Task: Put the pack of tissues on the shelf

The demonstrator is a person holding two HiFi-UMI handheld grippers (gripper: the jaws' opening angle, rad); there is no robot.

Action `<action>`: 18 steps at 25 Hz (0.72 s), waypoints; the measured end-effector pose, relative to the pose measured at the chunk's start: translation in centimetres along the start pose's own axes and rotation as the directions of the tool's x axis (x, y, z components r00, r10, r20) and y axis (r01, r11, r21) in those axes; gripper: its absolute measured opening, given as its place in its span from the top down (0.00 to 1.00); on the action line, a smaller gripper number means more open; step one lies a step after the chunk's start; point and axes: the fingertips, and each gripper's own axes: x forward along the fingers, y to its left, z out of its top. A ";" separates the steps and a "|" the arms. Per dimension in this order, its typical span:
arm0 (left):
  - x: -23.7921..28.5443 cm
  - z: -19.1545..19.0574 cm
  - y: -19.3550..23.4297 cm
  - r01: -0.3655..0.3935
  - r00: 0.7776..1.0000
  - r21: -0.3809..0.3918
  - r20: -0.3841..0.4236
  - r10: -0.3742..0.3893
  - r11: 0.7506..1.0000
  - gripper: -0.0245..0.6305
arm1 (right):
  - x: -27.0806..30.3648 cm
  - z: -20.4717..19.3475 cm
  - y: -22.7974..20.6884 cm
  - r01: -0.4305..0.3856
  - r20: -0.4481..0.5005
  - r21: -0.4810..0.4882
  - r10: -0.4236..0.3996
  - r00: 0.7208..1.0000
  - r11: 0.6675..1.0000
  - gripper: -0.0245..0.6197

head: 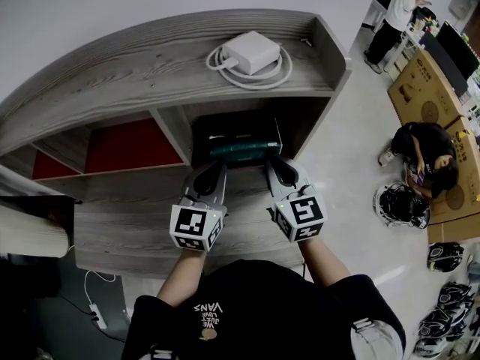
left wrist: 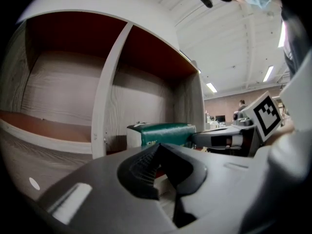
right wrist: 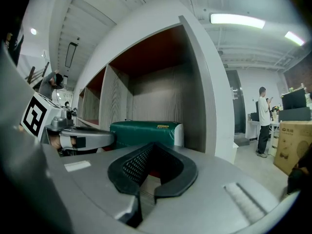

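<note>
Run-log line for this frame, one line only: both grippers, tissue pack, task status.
left gripper: shut, empty | right gripper: shut, empty | pack of tissues: inside shelf, rightmost compartment | task: pack placed

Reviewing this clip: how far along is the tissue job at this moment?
Done: the green pack of tissues already sits inside the right-hand compartment of the shelf, free of both tools. In hand: nothing. The left hand-held gripper and right hand-held gripper are both shut and empty, just in front of the pack. Left: apparently only drawing the grippers away.
</note>
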 end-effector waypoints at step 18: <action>2.2 0.1 0.6 0.007 1.000 -0.010 -0.024 -0.008 1.000 0.89 | 2.2 0.3 -1.1 0.028 -0.013 0.006 -0.028 1.000 1.000 0.96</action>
